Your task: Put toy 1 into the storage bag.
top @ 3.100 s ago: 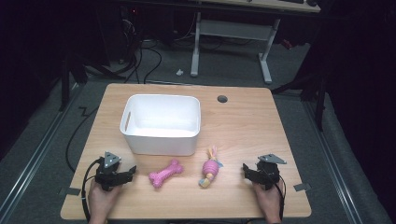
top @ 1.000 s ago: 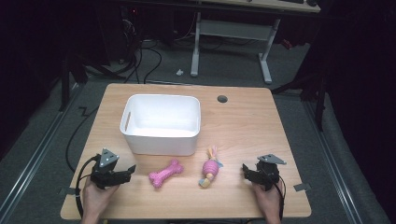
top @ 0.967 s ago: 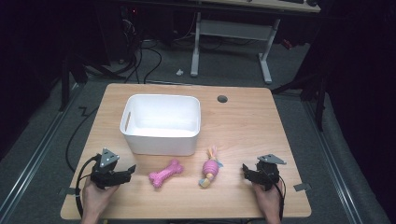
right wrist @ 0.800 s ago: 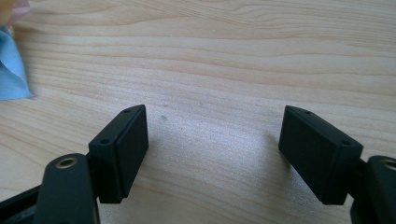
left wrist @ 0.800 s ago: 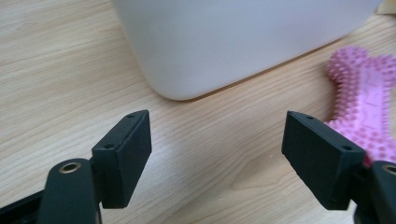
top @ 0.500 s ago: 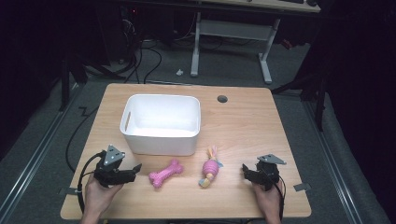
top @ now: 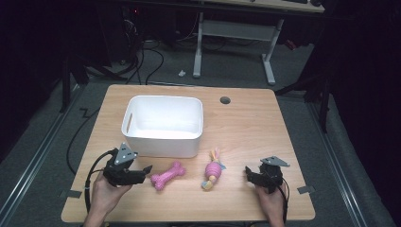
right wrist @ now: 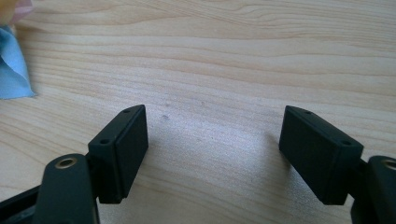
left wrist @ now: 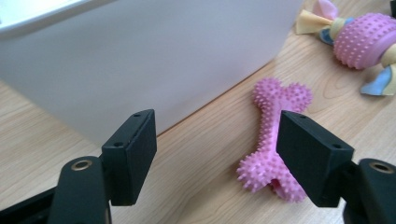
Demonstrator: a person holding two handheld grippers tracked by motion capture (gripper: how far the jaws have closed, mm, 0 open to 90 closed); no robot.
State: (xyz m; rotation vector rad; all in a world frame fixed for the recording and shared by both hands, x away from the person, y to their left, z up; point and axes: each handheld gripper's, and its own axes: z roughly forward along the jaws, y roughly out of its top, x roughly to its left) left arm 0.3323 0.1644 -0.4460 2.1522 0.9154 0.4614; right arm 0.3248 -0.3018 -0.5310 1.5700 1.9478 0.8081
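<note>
Approaching pink bone toy (left wrist: 273,140): my left gripper (left wrist: 217,154), jaws apart and just narrowing, nothing clamped; next, probably straddle its shaft. Right gripper (right wrist: 212,154) wide, empty.

1. The tub (top: 163,125) is sitting on the table (top: 246,127), left of centre.
2. The bone toy (top: 167,175) is lying just in front of the tub.
3. The knotted ball toy (top: 213,169) is lying right of the bone toy, apart from it.
4. The left gripper (top: 142,171) is hovering just left of the bone toy.
5. The right gripper (top: 248,172) is sitting right of the ball toy.
</note>
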